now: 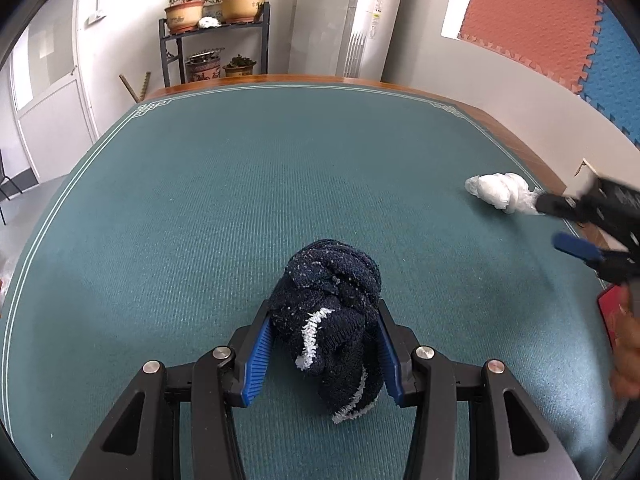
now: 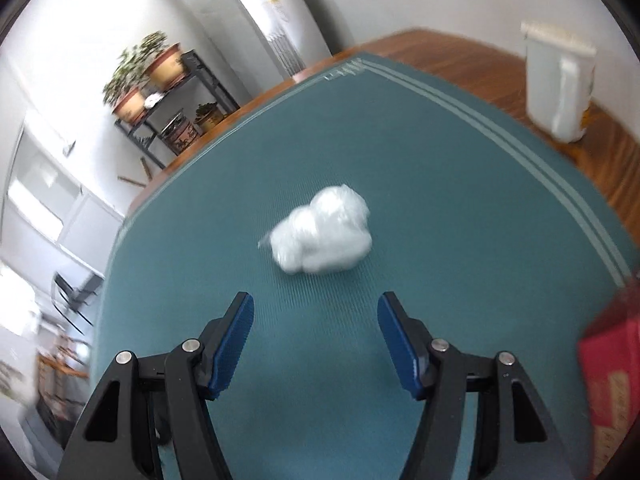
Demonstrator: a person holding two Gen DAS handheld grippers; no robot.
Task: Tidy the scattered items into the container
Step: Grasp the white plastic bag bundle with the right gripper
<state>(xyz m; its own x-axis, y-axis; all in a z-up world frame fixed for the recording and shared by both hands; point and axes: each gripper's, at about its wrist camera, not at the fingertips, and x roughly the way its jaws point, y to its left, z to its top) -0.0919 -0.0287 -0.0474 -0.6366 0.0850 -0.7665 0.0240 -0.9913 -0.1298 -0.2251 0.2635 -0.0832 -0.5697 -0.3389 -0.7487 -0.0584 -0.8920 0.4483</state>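
Observation:
A dark navy knotted sock bundle (image 1: 328,312) with white stripes sits between the blue pads of my left gripper (image 1: 325,312), which is shut on it just above the green table mat (image 1: 240,200). A white crumpled plastic bundle (image 2: 322,240) lies on the mat ahead of my right gripper (image 2: 316,312), which is open and empty, a short way from it. The bundle (image 1: 500,194) and the right gripper (image 1: 560,224) also show at the right of the left wrist view. A red box (image 2: 612,380) stands at the right edge.
A white jug-like container (image 2: 560,88) stands on the wooden table border at the far right. A plant shelf (image 1: 216,40) and a white floor air conditioner (image 1: 368,20) stand beyond the table. Foam mats (image 1: 560,20) cover the right wall.

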